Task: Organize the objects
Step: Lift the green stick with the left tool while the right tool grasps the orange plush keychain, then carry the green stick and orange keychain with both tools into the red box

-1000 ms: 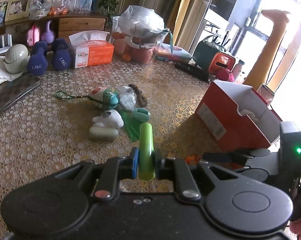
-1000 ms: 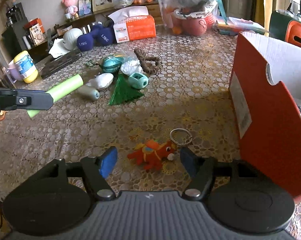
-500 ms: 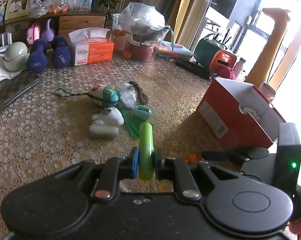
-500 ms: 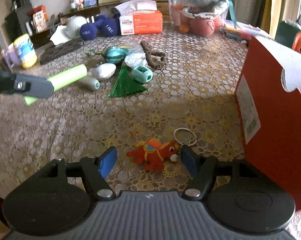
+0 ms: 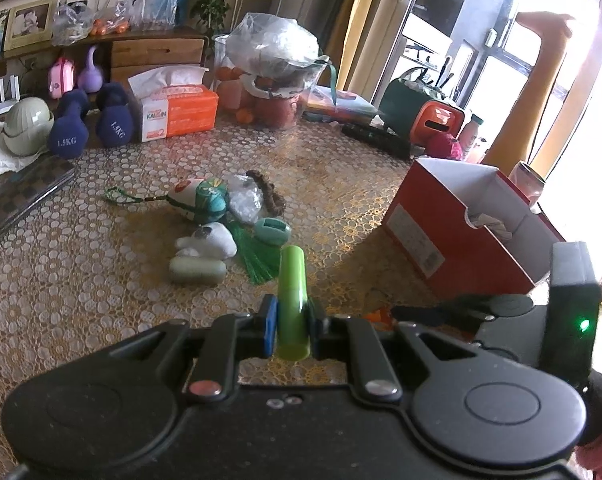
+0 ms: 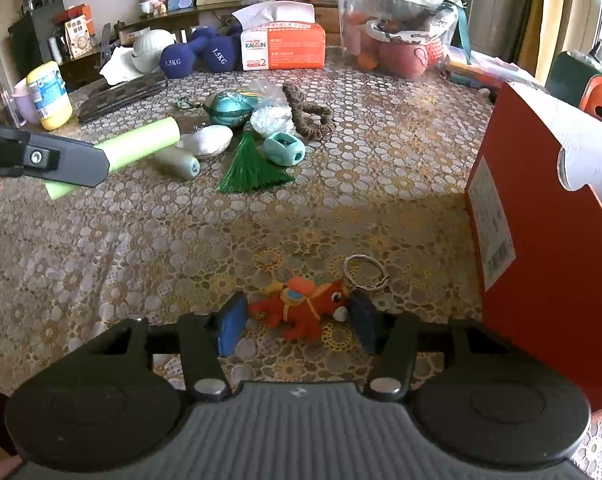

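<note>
My left gripper (image 5: 292,320) is shut on a light green tube (image 5: 292,292), held above the patterned table; in the right wrist view the tube (image 6: 141,144) sticks out past that gripper (image 6: 61,160) at the left. An orange toy horse (image 6: 301,308) with a key ring (image 6: 365,272) lies on the tablecloth. My right gripper (image 6: 297,324) is down at the table and straddles the horse. Its jaws are closing, and the blue pads stand just off the toy's two ends. An open red box (image 6: 541,240) stands immediately to the right.
A small pile lies mid-table: green tassel (image 6: 253,168), teal clip (image 6: 284,148), white piece (image 6: 207,140), sage capsule (image 6: 177,162), brown hair tie (image 6: 305,114). Behind stand a tissue box (image 6: 283,50), blue dumbbells (image 6: 197,58) and a yellow bottle (image 6: 49,96).
The right gripper's jaws have narrowed around the orange horse, which lies where it was. The left gripper keeps hold of the green tube and has barely moved.
</note>
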The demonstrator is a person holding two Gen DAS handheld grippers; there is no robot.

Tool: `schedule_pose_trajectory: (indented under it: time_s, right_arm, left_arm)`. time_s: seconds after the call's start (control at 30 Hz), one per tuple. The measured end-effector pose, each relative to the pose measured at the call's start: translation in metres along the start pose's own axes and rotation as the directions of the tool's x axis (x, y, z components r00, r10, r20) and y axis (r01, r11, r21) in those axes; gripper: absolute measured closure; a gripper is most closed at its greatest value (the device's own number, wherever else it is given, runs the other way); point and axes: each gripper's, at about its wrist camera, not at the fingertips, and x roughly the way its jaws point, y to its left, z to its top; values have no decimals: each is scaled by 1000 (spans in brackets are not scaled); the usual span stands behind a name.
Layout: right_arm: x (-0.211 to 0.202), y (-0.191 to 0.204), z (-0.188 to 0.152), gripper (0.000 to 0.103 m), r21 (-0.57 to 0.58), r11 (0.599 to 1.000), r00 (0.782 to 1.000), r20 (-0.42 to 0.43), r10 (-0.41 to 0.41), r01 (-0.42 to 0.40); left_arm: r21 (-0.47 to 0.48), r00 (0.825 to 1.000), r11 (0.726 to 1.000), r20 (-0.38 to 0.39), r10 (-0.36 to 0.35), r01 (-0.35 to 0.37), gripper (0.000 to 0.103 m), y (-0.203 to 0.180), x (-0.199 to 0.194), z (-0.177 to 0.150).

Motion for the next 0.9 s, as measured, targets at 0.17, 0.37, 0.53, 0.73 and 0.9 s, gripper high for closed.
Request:
schedule_pose_trajectory:
  time_s: [0.17,0.37,0.53,0.73,0.9]
  right_arm:
    - [-22,-5,7,49,45,998,999,23,37,-38]
    - [-69,-19,21,49,111,989,994,65,93,-99]
    - [-117,-38,34,48,108,989,990,114,88,-100]
    - [-165,-72,45,48,112,992,982,188,29,-51]
    - [-191,-111,45,48,160,987,971,236,-44,6]
  left_arm:
    - [26,1000,1000,11,-12,11,89,-10,-7,5]
    - [65,999,997,12,-44,43,89,-31,-16,15]
    - [112,997,991,30,-77,73,89,-60,-22,27]
    - [145,994,984,22,-112,107,89,-95,-11,40]
    - [165,991,978,14,-131,127,89,-126,1,52]
